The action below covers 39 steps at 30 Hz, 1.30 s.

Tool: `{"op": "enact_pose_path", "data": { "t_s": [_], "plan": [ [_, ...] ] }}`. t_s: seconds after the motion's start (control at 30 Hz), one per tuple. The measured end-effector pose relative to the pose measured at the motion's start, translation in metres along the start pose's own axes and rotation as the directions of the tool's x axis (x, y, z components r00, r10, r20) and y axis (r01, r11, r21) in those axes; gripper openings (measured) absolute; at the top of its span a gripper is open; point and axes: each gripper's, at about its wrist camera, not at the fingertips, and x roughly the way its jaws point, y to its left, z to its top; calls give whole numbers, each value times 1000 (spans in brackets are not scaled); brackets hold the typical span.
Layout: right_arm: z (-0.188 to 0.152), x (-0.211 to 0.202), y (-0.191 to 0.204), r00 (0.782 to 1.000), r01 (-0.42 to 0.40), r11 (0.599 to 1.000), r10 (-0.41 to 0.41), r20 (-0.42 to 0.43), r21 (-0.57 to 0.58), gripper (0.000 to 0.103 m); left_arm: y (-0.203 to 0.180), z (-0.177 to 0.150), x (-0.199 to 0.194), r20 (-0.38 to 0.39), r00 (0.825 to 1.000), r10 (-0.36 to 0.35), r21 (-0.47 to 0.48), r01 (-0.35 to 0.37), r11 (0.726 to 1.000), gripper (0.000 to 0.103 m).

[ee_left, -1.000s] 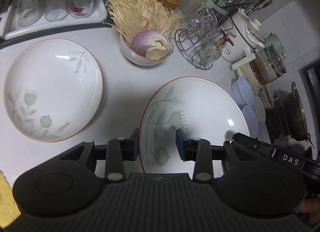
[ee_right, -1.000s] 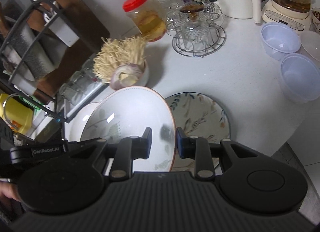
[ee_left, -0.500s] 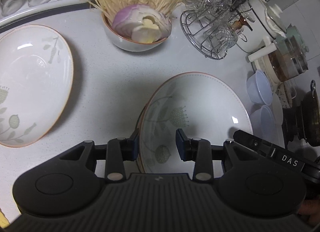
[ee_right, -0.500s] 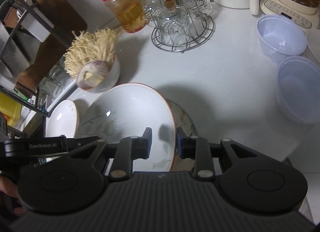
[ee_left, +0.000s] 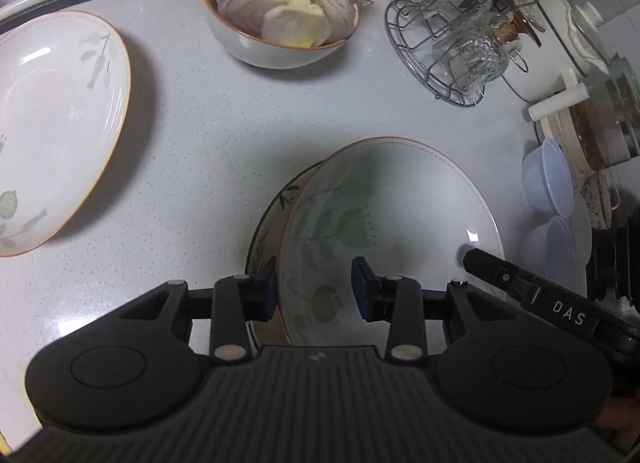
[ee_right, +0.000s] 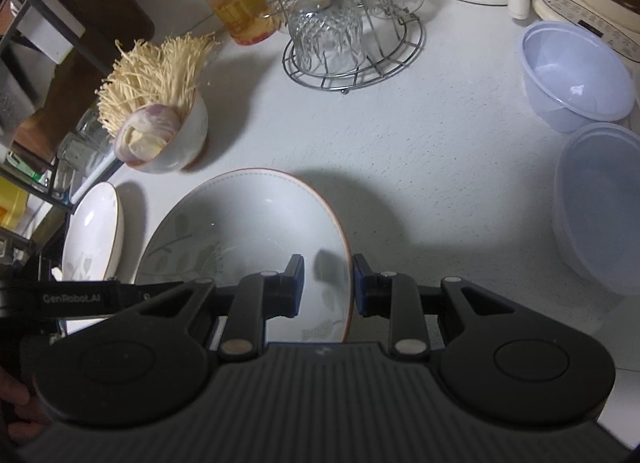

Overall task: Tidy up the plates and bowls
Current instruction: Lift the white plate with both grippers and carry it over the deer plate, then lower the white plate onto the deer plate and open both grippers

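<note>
Two tongs clamp one plate [ee_left: 392, 199] | white, orange rim, green flower print | left tongs [ee_left: 314, 289] | right tongs [ee_right: 328, 283]

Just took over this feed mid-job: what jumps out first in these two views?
A floral shallow bowl with a brown rim fills the near centre, held at opposite rims by the left claw and right claw, just above a dark-rimmed leaf-patterned plate. A matching bowl sits on the counter to the left, and behind stands a small bowl of onion and enoki mushrooms.
</note>
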Motion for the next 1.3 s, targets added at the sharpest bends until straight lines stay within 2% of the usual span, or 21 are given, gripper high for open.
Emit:
{"op": "enact_pose_path", "data": {
  "t_s": [0.3,0.47,0.7,0.83,0.97,1.13,1.3],
  "plan": [
    [-1,11,-2,999,-11,1000,10,-48,-27,28,4,-6,-1,-8,1000,8,-38,-8,999,43],
    [-4,17,0,997,-18,999,15,-75,-44,28,8,-7,-2,-16,1000,9,-64,-10,998,47],
    [-7,19,1,998,6,999,-9,-62,-53,25,18,-14,-13,-8,999,-36,-124,35,992,47],
    [-6,20,0,998,-4,998,1,-57,-58,25,29,-21,-22,-9,997,-79,-180,76,981,48],
    [-5,23,3,999,-4,998,0,-54,-70,25,38,-29,-32,9,996,-90,-206,90,974,48],
    [-4,23,4,999,3,997,-6,-50,-72,25,37,-31,-41,29,996,-87,-173,91,981,48],
    [2,7,6,999,32,997,-31,16,-64,25,30,-29,-60,78,994,-75,-121,84,989,48]
  ]
}}
